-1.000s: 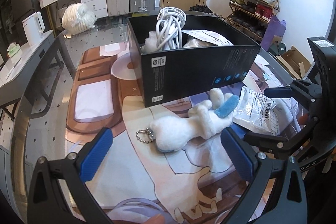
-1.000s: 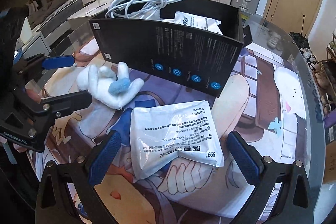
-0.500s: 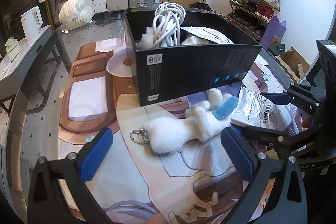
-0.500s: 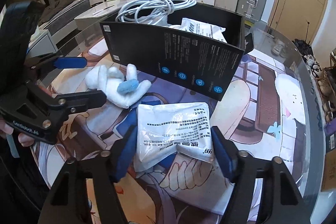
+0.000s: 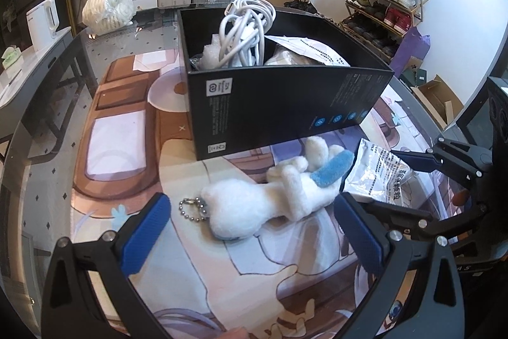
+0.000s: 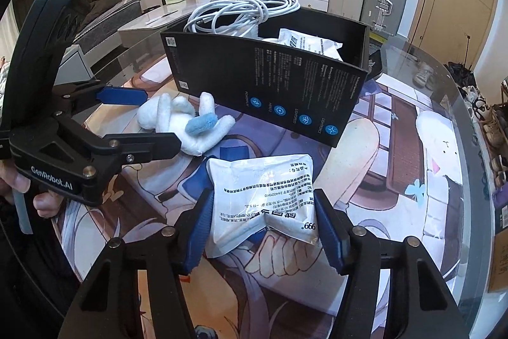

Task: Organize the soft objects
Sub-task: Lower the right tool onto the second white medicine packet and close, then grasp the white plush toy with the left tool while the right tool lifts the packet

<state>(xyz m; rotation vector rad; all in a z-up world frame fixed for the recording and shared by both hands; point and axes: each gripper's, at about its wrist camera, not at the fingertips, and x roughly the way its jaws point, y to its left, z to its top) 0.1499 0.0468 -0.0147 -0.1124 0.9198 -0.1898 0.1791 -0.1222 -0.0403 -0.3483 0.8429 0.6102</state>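
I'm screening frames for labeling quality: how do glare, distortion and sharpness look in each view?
Left wrist view: strong fisheye bending with dark corners, window glare on the glass table, plush toy sharp. Right wrist view: same bending, reflections along the table's right rim, print on the white packet legible, nothing visibly blurred.

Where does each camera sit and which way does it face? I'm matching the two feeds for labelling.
Left wrist: on the open left gripper, facing the white plush keychain and black box; right gripper at its right edge.
Right wrist: on the right gripper, closed on the white sealed packet; left gripper and a hand show at left.
Shared: plush, packet, box, white cable bundle.
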